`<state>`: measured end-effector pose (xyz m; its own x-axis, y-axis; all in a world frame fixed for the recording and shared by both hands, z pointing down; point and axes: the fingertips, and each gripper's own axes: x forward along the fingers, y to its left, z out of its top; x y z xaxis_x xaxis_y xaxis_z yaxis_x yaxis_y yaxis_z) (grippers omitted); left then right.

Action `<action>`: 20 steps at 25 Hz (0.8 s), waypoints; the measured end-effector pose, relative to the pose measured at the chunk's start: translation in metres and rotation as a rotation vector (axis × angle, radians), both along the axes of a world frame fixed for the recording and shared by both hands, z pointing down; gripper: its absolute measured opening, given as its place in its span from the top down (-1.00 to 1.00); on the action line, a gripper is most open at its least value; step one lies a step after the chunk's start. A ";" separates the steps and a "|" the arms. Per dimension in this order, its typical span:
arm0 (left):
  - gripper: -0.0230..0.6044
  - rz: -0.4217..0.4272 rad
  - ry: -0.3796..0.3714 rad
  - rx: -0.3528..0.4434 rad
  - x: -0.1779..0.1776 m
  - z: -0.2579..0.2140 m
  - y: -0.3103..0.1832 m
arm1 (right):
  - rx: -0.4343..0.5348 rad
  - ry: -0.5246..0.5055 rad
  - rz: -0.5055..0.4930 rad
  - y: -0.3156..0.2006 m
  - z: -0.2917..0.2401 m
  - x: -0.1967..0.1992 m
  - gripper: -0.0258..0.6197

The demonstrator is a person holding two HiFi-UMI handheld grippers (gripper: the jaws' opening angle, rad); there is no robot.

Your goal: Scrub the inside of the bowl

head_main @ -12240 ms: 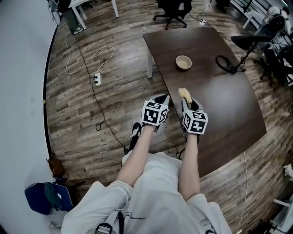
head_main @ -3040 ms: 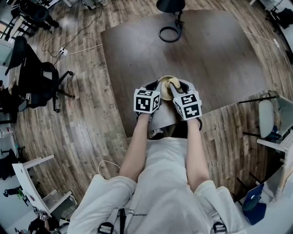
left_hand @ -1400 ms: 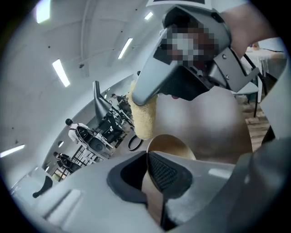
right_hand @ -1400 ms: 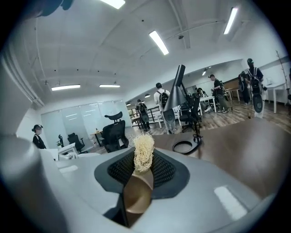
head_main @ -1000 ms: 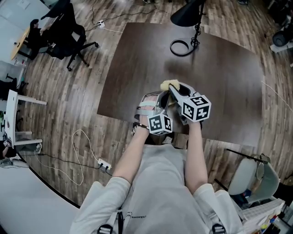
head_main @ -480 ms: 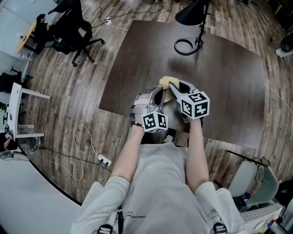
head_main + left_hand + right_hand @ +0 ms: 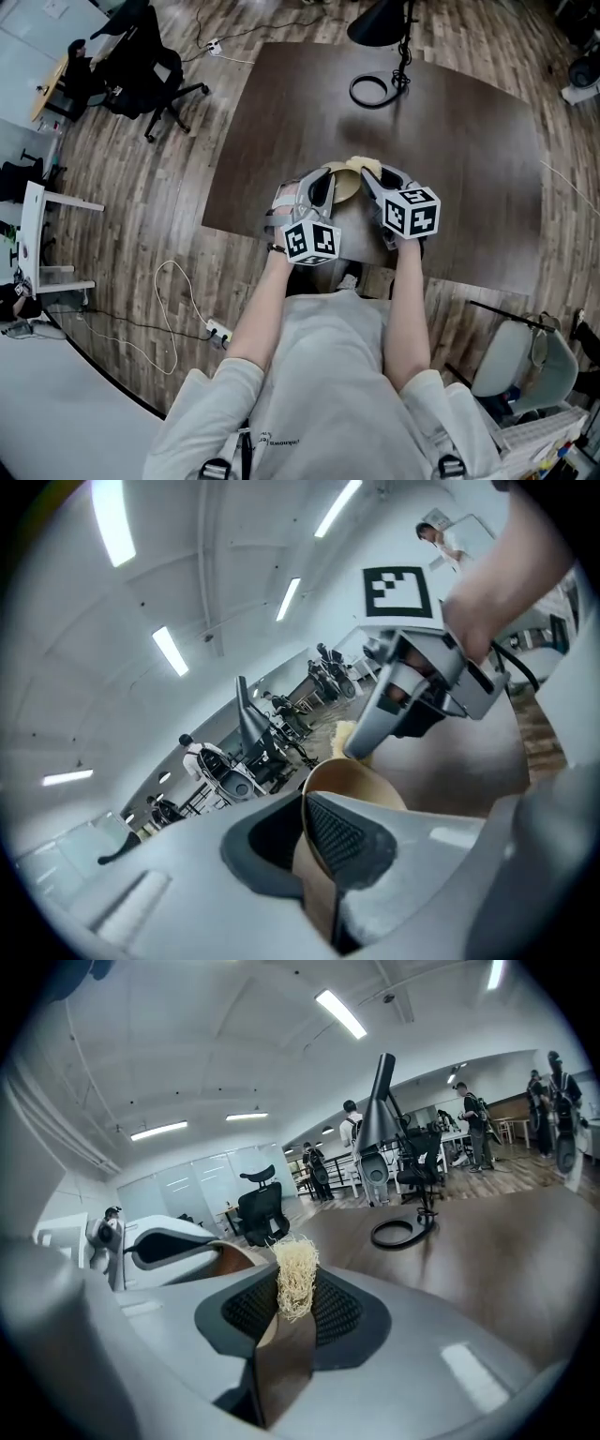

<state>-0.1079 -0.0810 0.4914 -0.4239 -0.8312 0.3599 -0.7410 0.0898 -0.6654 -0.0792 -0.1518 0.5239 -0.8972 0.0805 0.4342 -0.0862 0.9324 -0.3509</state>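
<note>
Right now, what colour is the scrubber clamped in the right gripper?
The scrubber is pale straw yellow, clearest in the right gripper view.

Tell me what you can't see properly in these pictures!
1. Inside of the bowl, head view: the left gripper and right gripper cover most of it, so whether it is clean or dirty can't be told.
2. Scrubber, right gripper view: only its frayed tip shows. The rest is hidden between the fingers.
3. Lamp, head view: its shade is cut off by the top edge.
</note>
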 end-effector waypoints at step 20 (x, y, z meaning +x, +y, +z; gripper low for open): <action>0.88 -0.239 0.671 0.297 -0.059 -0.008 0.008 | -0.088 -0.071 -0.003 0.003 -0.006 0.003 0.57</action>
<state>-0.1674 -0.0730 0.4832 -0.3734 -0.8464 0.3796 -0.9155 0.4023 -0.0035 -0.0762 -0.1488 0.5180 -0.9252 0.1182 0.3607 -0.0556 0.8978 -0.4368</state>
